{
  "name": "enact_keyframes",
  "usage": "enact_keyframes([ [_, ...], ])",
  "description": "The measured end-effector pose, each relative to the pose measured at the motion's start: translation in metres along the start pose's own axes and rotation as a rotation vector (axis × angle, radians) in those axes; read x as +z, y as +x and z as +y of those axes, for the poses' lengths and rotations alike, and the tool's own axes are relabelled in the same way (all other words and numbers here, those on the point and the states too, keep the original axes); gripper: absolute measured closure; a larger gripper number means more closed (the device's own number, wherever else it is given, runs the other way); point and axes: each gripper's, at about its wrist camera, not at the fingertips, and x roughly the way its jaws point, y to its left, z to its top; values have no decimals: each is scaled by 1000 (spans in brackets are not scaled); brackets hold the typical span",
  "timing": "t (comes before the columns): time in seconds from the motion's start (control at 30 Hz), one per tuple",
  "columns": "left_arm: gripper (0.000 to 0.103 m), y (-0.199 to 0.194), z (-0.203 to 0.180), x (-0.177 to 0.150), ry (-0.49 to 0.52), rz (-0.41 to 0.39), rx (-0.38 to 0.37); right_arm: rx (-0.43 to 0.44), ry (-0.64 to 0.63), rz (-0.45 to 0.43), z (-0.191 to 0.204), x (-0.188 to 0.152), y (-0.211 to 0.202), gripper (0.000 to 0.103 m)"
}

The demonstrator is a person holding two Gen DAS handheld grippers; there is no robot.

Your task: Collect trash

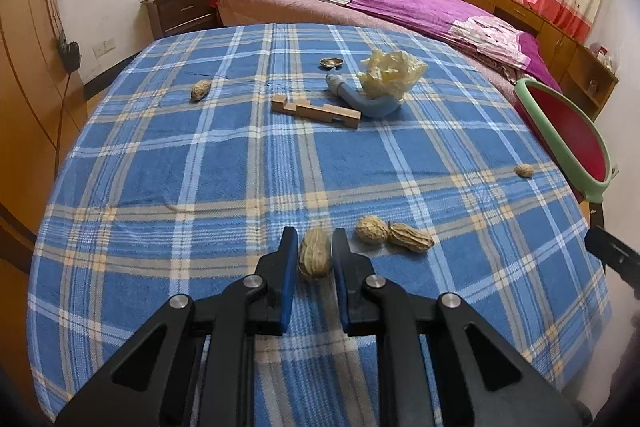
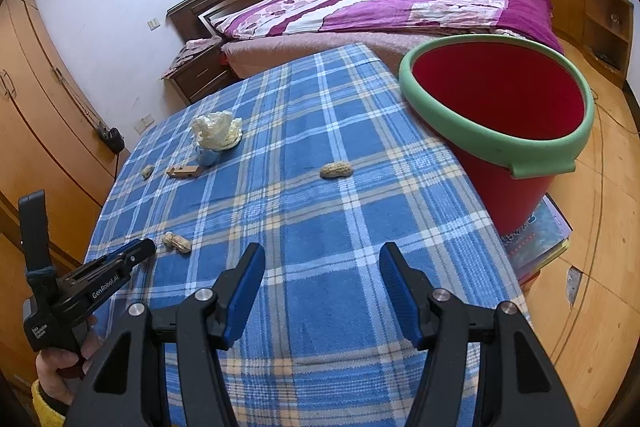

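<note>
The left gripper point(image 1: 314, 247) is closing its jaws narrowly on a peanut point(image 1: 315, 255) lying on the plaid tabletop point(image 1: 240, 167), the shell's long axis running along the fingers toward twelve o'clock. The pads seem to be touching both flanks, though the fisheye view is making contact hard to confirm. The red bucket point(image 2: 500, 99) is standing off the tabletop's edge at about two o'clock from the peanut, so the carry is likely heading that way. The right gripper point(image 2: 322, 267) is hovering with jaws half spread and empty, nearer the bucket.
</note>
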Motion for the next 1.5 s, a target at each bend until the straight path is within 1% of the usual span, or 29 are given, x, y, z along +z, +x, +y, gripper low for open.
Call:
enact_keyframes([
  [0.03,82,1,1,1,-9,8,-1,1,-3,0,1,0,1,40],
  [0.07,77,2,2,1,-14,10,-1,1,-5,2,1,1,2,40],
  [0.13,71,4,4,3,-31,15,-8,3,-9,4,2,2,3,40],
  [0.2,68,4,5,5,-41,14,-21,4,-12,3,3,3,4,40],
  [0.27,58,4,6,8,-44,9,-28,5,-10,2,2,6,7,40],
  [0.33,55,3,4,14,-41,-6,-15,6,-10,1,3,10,9,40],
  [0.47,54,7,-1,28,-28,-19,8,7,-15,-3,3,18,14,40],
  [0.6,54,15,-8,41,-17,-31,15,10,-16,-3,3,25,20,40],
  [0.63,51,18,-11,44,-16,-33,16,11,-16,-3,3,28,22,40],
  [0.67,47,21,-12,47,-15,-31,17,12,-17,-2,4,30,24,40],
  [0.87,46,45,-22,67,-18,-19,17,15,-19,4,4,43,36,40],
  [1.03,46,68,-27,79,-1,15,69,19,-11,5,2,49,42,40],
  [1.1,46,73,-26,80,-6,26,84,20,-9,6,0,50,43,40],
  [1.2,46,76,-19,81,-25,33,72,21,-6,10,-1,51,46,40],
  [1.33,46,73,-6,79,-43,33,76,27,-5,20,0,50,51,40],
  [1.5,46,72,10,80,-82,32,107,31,-12,28,3,49,53,40],
])
